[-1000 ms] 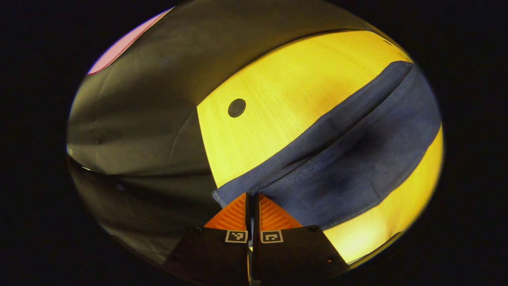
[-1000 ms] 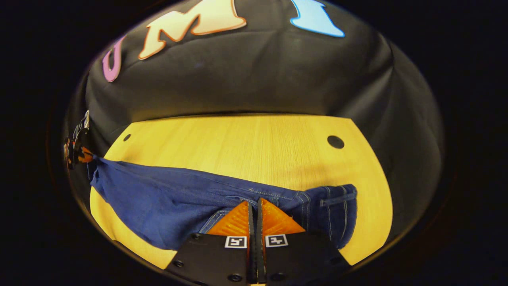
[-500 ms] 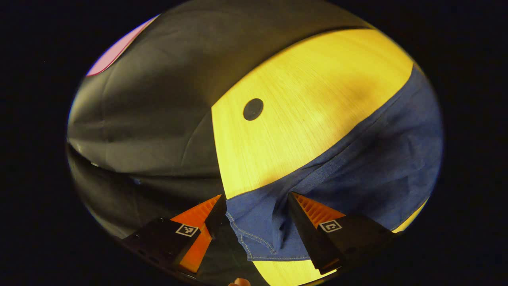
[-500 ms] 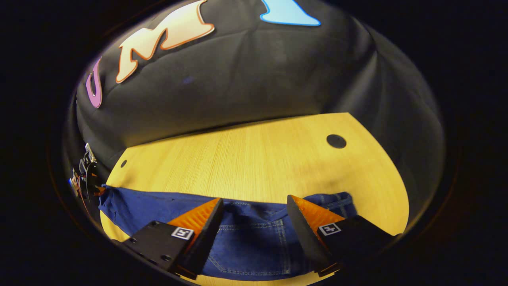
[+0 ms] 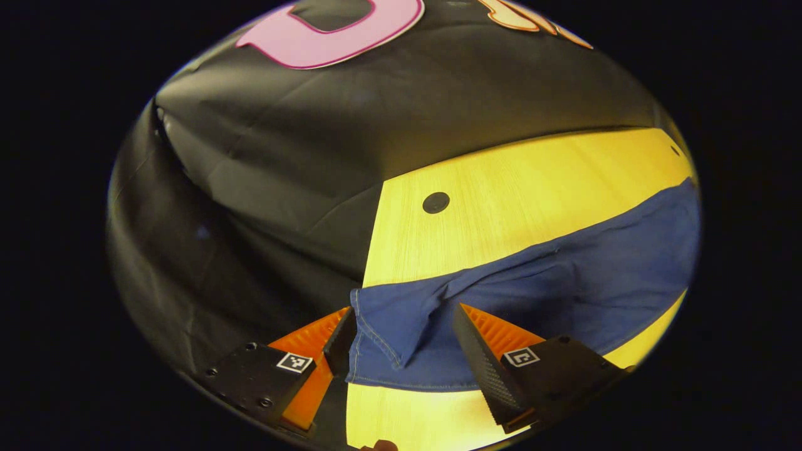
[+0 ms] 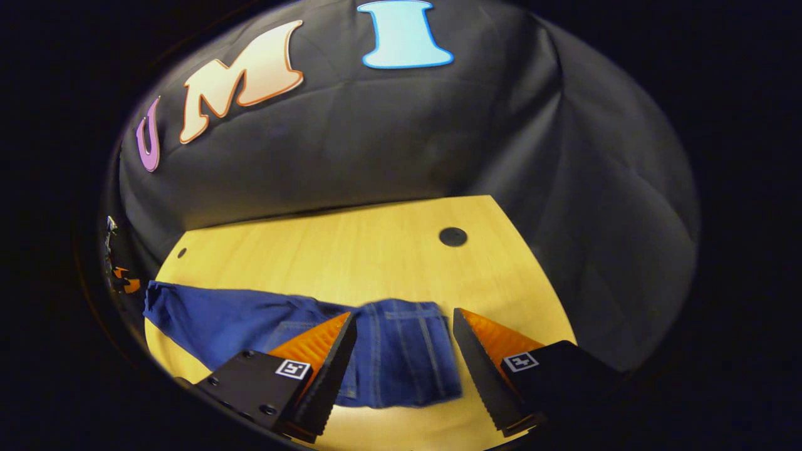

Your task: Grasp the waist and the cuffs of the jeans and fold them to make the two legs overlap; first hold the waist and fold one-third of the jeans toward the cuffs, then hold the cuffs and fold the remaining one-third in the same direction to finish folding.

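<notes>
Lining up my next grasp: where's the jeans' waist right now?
In the right gripper view, the waist lies flat on the wooden table, between the open right gripper fingers.

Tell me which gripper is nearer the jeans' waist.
Right. The right gripper hangs open over the waist end of the jeans; the left gripper is open at the cuffs, the far end of the wooden table.
</notes>
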`<state>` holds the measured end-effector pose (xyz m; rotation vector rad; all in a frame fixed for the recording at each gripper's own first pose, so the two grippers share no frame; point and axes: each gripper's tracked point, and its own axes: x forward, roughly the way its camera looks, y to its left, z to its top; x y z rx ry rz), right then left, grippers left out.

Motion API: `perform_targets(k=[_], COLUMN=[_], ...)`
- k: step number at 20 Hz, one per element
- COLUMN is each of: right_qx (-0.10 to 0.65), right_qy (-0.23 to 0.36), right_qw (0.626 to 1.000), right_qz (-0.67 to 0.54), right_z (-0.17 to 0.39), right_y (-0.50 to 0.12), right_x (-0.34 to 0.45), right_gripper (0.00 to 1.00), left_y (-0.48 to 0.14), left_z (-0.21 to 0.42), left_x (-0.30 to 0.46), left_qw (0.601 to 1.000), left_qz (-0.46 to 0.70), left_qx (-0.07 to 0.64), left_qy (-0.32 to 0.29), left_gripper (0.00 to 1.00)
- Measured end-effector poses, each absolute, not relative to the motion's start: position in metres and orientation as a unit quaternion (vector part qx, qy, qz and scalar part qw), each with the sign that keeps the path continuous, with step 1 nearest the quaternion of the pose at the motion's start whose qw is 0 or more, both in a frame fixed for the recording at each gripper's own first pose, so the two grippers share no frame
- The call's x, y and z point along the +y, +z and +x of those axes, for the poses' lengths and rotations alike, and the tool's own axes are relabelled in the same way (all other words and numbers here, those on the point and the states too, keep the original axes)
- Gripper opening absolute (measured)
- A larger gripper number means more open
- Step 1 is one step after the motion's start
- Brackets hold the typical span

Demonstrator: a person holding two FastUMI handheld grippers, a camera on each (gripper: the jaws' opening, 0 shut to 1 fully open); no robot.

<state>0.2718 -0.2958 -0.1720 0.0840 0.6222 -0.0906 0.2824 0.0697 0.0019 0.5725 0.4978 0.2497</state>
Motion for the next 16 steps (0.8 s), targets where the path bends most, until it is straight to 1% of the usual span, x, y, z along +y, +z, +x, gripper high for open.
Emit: perform_targets(k=[5, 9, 10, 11, 12, 13, 14, 16], right_qx=[0.356, 0.389, 0.394, 0.397, 0.398, 0.399, 0.4, 0.393], right_qy=[-0.023, -0.007, -0.002, 0.0, 0.004, 0.007, 0.008, 0.003], right_qw=[0.933, 0.919, 0.916, 0.914, 0.914, 0.913, 0.912, 0.915], right_qz=[0.053, 0.067, 0.074, 0.077, 0.078, 0.083, 0.09, 0.091], right_z=[0.239, 0.232, 0.23, 0.23, 0.229, 0.228, 0.229, 0.229], right_y=[-0.219, -0.253, -0.259, -0.263, -0.267, -0.268, -0.272, -0.273], right_x=[-0.31, -0.309, -0.308, -0.307, -0.305, -0.303, -0.302, -0.305], right_gripper=[0.96, 0.96, 0.9, 0.97, 0.9, 0.89, 0.95, 0.8], left_y=[-0.007, 0.0, 0.001, 0.003, 0.005, 0.006, 0.007, 0.008], left_z=[0.254, 0.238, 0.234, 0.228, 0.223, 0.219, 0.215, 0.208], left_x=[0.062, 0.045, 0.042, 0.038, 0.034, 0.03, 0.026, 0.023], left_qw=[0.932, 0.939, 0.939, 0.939, 0.94, 0.941, 0.942, 0.944], left_qz=[0.243, 0.229, 0.23, 0.231, 0.23, 0.228, 0.224, 0.221], left_qx=[0.234, 0.214, 0.212, 0.208, 0.204, 0.202, 0.2, 0.195], left_qy=[0.137, 0.14, 0.142, 0.146, 0.147, 0.148, 0.148, 0.15], left_gripper=[0.95, 0.95, 0.95, 0.95, 0.95, 0.95, 0.95, 0.95])
